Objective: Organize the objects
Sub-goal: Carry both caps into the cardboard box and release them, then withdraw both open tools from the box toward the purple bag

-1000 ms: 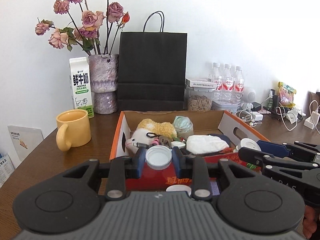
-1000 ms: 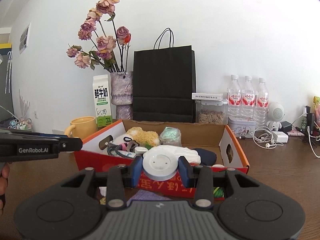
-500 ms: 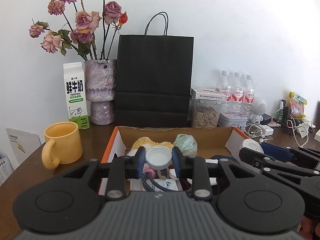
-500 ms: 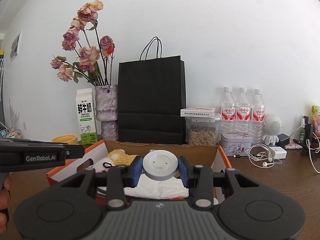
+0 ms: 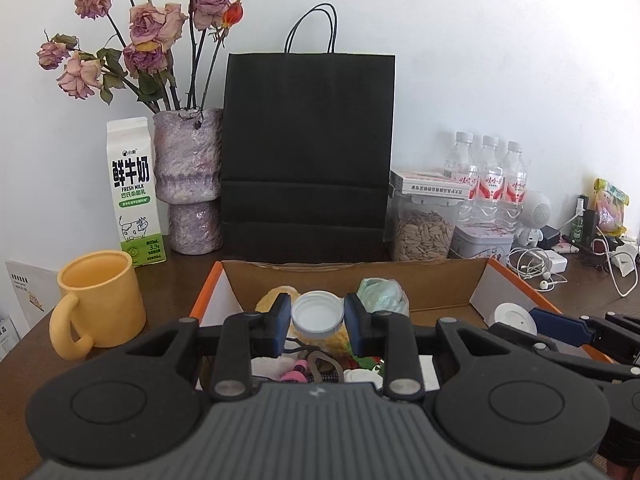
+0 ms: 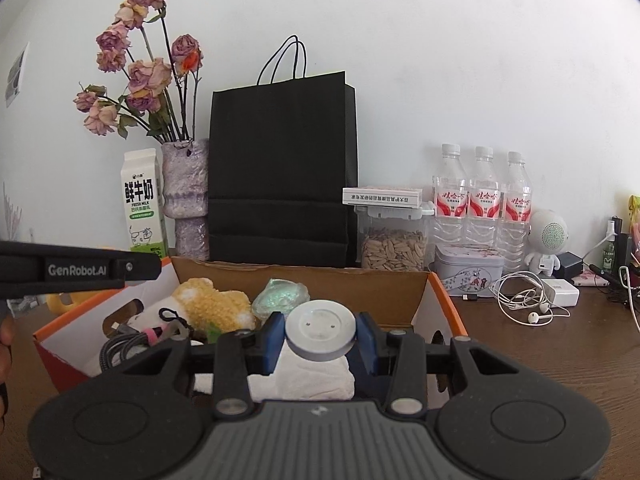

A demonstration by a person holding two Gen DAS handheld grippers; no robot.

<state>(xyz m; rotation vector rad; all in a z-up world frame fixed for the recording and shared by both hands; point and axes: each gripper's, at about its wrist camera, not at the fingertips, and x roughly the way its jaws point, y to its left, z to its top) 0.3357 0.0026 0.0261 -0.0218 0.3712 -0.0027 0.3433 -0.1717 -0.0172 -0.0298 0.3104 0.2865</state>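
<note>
My left gripper (image 5: pixel 317 316) is shut on a white bottle cap (image 5: pixel 318 315), held over the orange cardboard box (image 5: pixel 436 286). My right gripper (image 6: pixel 320 336) is shut on a round white disc (image 6: pixel 320 334), also above the box (image 6: pixel 444 300). Inside the box lie a yellow knitted toy (image 6: pixel 212 306), a greenish crumpled wrap (image 6: pixel 280 294), a white cloth (image 6: pixel 312 376) and a cable with a pink tie (image 6: pixel 132 342). In the left wrist view the right gripper (image 5: pixel 516 318) shows at the right edge with its disc (image 5: pixel 510 317).
Behind the box stand a black paper bag (image 5: pixel 308 152), a vase of dried roses (image 5: pixel 188 176), a milk carton (image 5: pixel 134 192), a seed jar (image 5: pixel 424 228), a tin (image 5: pixel 480 242) and three water bottles (image 5: pixel 488 176). A yellow mug (image 5: pixel 98 304) sits left. Earphones and chargers (image 6: pixel 532 300) clutter the right.
Both grippers have moved forward over the box toward the wall, each still holding its round piece. The bag, vase and bottles now look larger and closer.
</note>
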